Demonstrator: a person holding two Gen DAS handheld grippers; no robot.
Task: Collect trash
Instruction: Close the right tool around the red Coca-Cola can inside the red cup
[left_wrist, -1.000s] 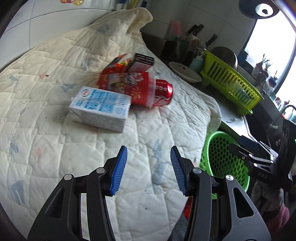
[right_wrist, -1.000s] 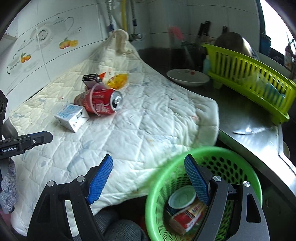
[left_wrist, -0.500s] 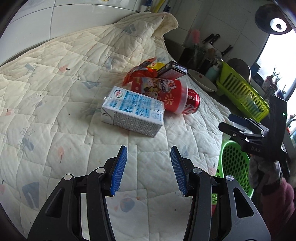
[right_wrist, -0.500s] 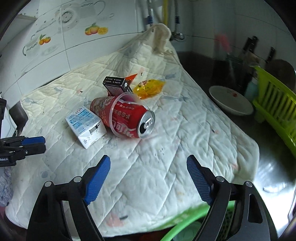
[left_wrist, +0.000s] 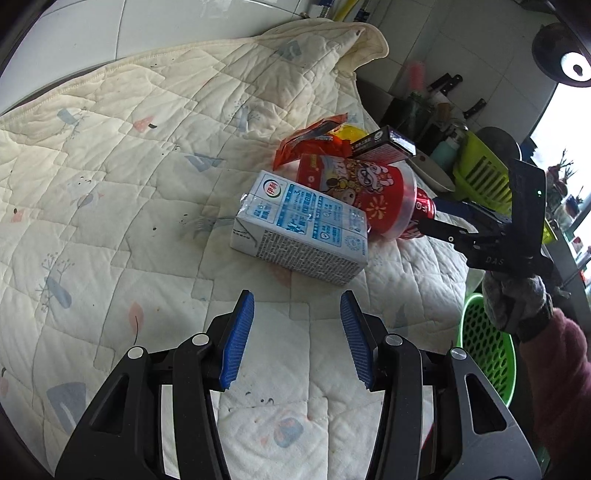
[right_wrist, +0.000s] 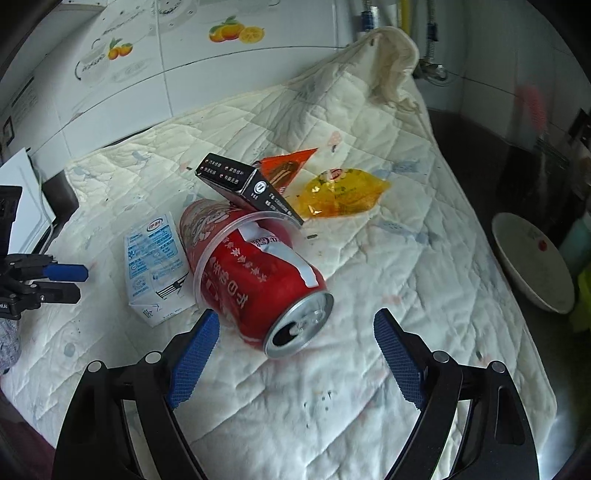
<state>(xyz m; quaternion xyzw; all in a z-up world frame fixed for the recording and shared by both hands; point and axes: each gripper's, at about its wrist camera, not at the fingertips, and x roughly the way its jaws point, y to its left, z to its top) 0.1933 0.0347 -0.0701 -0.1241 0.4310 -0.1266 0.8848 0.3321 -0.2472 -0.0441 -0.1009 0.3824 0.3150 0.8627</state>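
Trash lies in a pile on a cream quilt (left_wrist: 129, 184). A blue-and-white milk carton (left_wrist: 299, 229) (right_wrist: 155, 258) rests on its side. Beside it a red soda can (right_wrist: 266, 288) is stuck in a red plastic cup (left_wrist: 362, 192). A black box (right_wrist: 243, 184) leans on the cup, with an orange wrapper (right_wrist: 284, 170) and a yellow packet (right_wrist: 343, 194) behind. My left gripper (left_wrist: 297, 295) is open just short of the carton. My right gripper (right_wrist: 295, 321) is wide open, and the can's open end lies between its fingertips, untouched.
A green mesh basket (left_wrist: 487, 347) sits low past the quilt's right edge, below a gloved hand (left_wrist: 517, 302). A white bowl (right_wrist: 532, 262), a green dish rack (left_wrist: 484, 173) and knives stand on the dark counter beyond. Tiled wall backs the quilt.
My right gripper has swung from over the green basket across the quilt to the can, and its jaws have widened. My left gripper has closed in on the milk carton.
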